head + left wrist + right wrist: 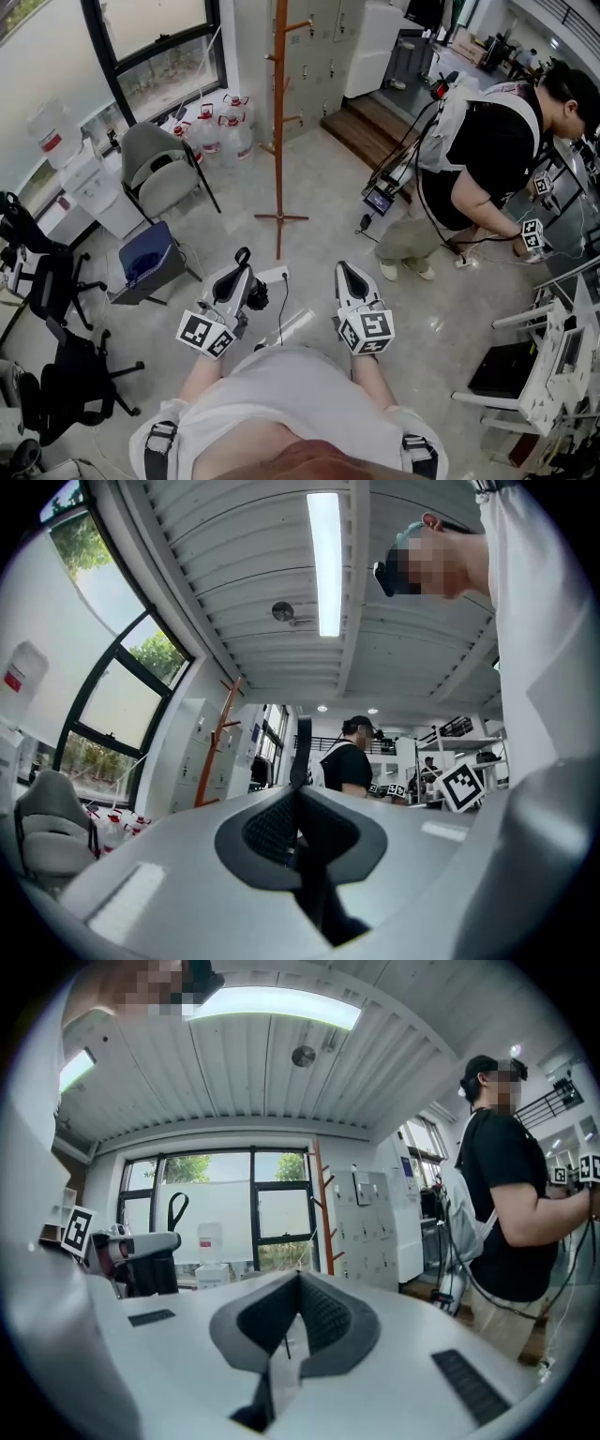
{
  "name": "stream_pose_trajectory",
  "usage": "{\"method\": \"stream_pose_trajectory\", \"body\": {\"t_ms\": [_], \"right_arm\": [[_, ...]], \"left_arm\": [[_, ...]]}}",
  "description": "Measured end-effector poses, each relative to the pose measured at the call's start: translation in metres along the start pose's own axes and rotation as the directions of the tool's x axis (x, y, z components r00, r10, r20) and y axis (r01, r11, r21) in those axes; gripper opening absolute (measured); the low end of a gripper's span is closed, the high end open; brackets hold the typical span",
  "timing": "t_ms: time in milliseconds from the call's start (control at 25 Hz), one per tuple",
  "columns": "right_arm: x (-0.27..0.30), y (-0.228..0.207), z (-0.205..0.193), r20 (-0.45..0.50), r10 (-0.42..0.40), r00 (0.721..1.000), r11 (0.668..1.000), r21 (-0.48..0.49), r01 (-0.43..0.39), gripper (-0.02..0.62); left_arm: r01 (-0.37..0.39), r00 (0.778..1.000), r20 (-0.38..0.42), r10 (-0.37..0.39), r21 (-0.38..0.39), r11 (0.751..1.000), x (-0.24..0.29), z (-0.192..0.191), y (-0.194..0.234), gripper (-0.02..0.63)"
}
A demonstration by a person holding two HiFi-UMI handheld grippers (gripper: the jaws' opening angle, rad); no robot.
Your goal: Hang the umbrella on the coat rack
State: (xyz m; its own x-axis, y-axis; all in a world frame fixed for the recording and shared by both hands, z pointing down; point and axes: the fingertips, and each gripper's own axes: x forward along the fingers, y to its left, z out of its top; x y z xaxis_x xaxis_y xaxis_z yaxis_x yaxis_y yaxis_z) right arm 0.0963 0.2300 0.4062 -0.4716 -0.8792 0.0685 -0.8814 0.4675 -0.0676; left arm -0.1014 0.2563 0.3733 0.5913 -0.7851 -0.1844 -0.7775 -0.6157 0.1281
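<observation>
The wooden coat rack [279, 122] stands on the floor ahead of me, its pegs bare; it also shows as the coat rack [217, 752] and the coat rack [321, 1208] in the gripper views. My left gripper [240, 272] is shut on the umbrella's black loop strap [244, 255]. The strap [302, 752] rises from between the closed jaws. The umbrella's pale folded body [292, 325] hangs below that gripper. My right gripper [349, 273] is held beside it, shut with nothing in it. In the right gripper view the strap loop [175, 1209] stands above the left gripper.
Another person [487, 150] with grippers bends over at the right. A grey chair [159, 169] and water jugs [220, 127] stand by the window. Black office chairs [47, 281] are at the left, a blue bin [145, 255] is nearby, and shelving [553, 356] is at the right.
</observation>
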Motion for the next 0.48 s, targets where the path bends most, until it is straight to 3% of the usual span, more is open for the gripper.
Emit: {"method": "stream_pose_trajectory", "body": {"t_ms": [160,480], "right_arm": [[-0.001,-0.001,-0.003,-0.003,0.016,1.000,1.000,0.008,-0.016,0.008],[-0.005,-0.014,-0.003,0.016,0.035,0.999,0.998,0.054,-0.036,0.008]], "left_arm": [[-0.070,0.998,-0.002,0.070,0.023,0.997,0.001,-0.003,0.003,0.015],[-0.120,0.993,-0.011,0.120,0.010,0.993,0.005,-0.012,0.005,0.015]]}}
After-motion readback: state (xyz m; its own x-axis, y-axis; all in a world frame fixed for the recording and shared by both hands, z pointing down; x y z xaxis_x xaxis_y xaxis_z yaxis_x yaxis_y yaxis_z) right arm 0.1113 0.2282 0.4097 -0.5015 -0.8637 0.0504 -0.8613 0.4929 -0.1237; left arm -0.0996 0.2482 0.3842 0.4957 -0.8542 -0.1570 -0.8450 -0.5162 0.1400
